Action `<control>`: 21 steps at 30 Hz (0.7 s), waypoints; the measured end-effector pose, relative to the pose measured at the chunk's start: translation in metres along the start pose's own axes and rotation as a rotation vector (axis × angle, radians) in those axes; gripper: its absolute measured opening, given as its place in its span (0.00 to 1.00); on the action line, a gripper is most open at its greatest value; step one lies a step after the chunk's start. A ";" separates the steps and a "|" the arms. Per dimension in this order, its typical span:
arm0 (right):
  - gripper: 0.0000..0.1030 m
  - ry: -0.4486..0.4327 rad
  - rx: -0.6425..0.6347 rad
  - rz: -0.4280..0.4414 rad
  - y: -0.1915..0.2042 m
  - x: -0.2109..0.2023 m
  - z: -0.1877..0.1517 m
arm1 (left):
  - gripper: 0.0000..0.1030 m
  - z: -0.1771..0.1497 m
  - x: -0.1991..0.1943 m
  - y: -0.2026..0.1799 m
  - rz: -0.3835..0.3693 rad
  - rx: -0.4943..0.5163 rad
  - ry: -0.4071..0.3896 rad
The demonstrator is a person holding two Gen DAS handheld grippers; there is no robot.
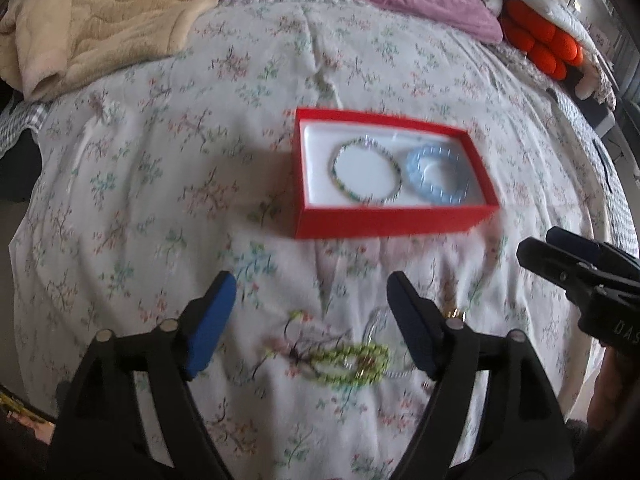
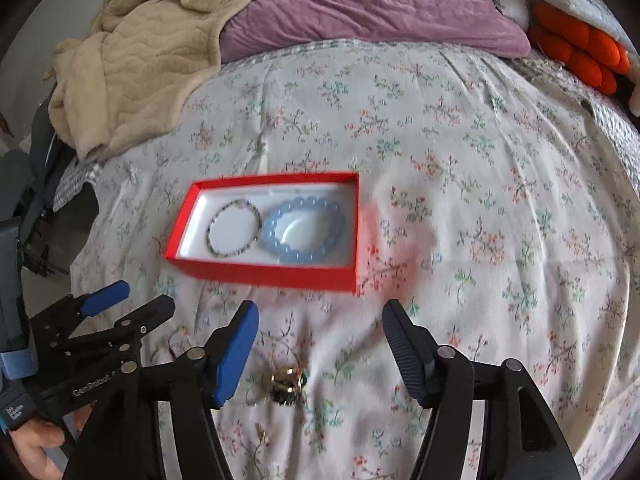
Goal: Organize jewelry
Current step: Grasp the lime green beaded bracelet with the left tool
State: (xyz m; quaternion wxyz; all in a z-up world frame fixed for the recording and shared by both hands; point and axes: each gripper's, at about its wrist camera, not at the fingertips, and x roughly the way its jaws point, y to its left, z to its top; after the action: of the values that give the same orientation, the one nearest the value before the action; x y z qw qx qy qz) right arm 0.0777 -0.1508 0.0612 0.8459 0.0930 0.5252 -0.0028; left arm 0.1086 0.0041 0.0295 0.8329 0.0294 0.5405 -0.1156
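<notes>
Jewelry: green beaded bracelet (image 1: 352, 362) on floral bedspread (image 1: 160, 200), near side, betw. left gripper (image 1: 312, 320) jaws, wide, empty; right gripper (image 2: 316, 348) wide over gold ring (image 2: 286, 384); red cardboard box (image 1: 384, 224) farther off.

Floral bedspread (image 2: 460, 168); beige blanket (image 2: 132, 68), purple pillow (image 2: 360, 4), orange cushion (image 2: 580, 52) behind.

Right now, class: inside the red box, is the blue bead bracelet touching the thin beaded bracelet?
Touching. The right wrist view shows the blue bead bracelet meeting the thin beaded bracelet at their near sides, with no gap, inside the red box.
</notes>
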 end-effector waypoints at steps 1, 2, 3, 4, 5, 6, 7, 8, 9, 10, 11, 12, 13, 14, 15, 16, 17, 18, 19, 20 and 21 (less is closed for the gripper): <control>0.68 0.007 0.002 0.000 0.000 0.001 -0.002 | 0.78 -0.002 0.001 0.001 -0.001 0.001 0.013; 0.72 0.014 0.004 -0.002 0.001 0.002 -0.003 | 0.78 -0.006 0.002 0.001 -0.003 0.003 0.033; 0.73 0.021 0.002 -0.007 0.001 0.003 -0.005 | 0.78 -0.008 0.003 0.001 -0.003 0.004 0.045; 0.75 0.027 -0.003 -0.015 0.002 0.004 -0.007 | 0.78 -0.010 0.005 0.002 -0.004 0.005 0.059; 0.76 0.032 -0.008 -0.023 0.003 0.005 -0.008 | 0.78 -0.012 0.006 0.002 -0.004 0.006 0.071; 0.76 0.042 -0.015 -0.031 0.004 0.006 -0.011 | 0.78 -0.015 0.008 0.003 -0.006 0.006 0.088; 0.77 0.051 -0.017 -0.035 0.005 0.008 -0.011 | 0.78 -0.017 0.009 0.003 -0.009 0.006 0.100; 0.77 0.061 -0.019 -0.037 0.005 0.010 -0.013 | 0.78 -0.019 0.011 0.003 -0.015 0.005 0.114; 0.77 0.072 -0.019 -0.041 0.005 0.012 -0.014 | 0.78 -0.021 0.013 0.004 -0.026 0.003 0.130; 0.77 0.083 -0.019 -0.045 0.005 0.014 -0.016 | 0.78 -0.023 0.015 0.005 -0.043 0.001 0.145; 0.77 0.093 -0.019 -0.050 0.005 0.016 -0.018 | 0.78 -0.024 0.017 0.005 -0.056 -0.002 0.157; 0.77 0.103 -0.018 -0.056 0.005 0.018 -0.019 | 0.78 -0.026 0.018 0.006 -0.068 -0.007 0.169; 0.77 0.113 -0.017 -0.063 0.005 0.021 -0.020 | 0.78 -0.027 0.019 0.006 -0.075 -0.010 0.177; 0.77 0.123 -0.015 -0.068 0.004 0.023 -0.021 | 0.78 -0.028 0.020 0.007 -0.080 -0.013 0.183; 0.77 0.129 -0.013 -0.070 0.004 0.025 -0.022 | 0.78 -0.029 0.021 0.008 -0.083 -0.016 0.189; 0.77 0.138 -0.012 -0.072 0.004 0.027 -0.023 | 0.78 -0.030 0.022 0.009 -0.083 -0.018 0.193; 0.77 0.145 -0.010 -0.074 0.003 0.028 -0.024 | 0.78 -0.030 0.022 0.010 -0.083 -0.019 0.195; 0.77 0.151 -0.009 -0.076 0.003 0.030 -0.025 | 0.78 -0.030 0.023 0.010 -0.082 -0.022 0.198; 0.77 0.153 -0.008 -0.077 0.003 0.031 -0.025 | 0.78 -0.031 0.023 0.010 -0.083 -0.024 0.200; 0.77 0.155 -0.008 -0.080 0.003 0.031 -0.025 | 0.78 -0.031 0.024 0.011 -0.085 -0.025 0.203; 0.77 0.157 -0.009 -0.082 0.002 0.032 -0.025 | 0.78 -0.032 0.024 0.012 -0.092 -0.028 0.206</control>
State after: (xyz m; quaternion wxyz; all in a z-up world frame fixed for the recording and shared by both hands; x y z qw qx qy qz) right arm 0.0699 -0.1414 0.0225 0.8017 0.0675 0.5933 -0.0277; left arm 0.0922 0.0173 -0.0063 0.7672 0.0048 0.6254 -0.1423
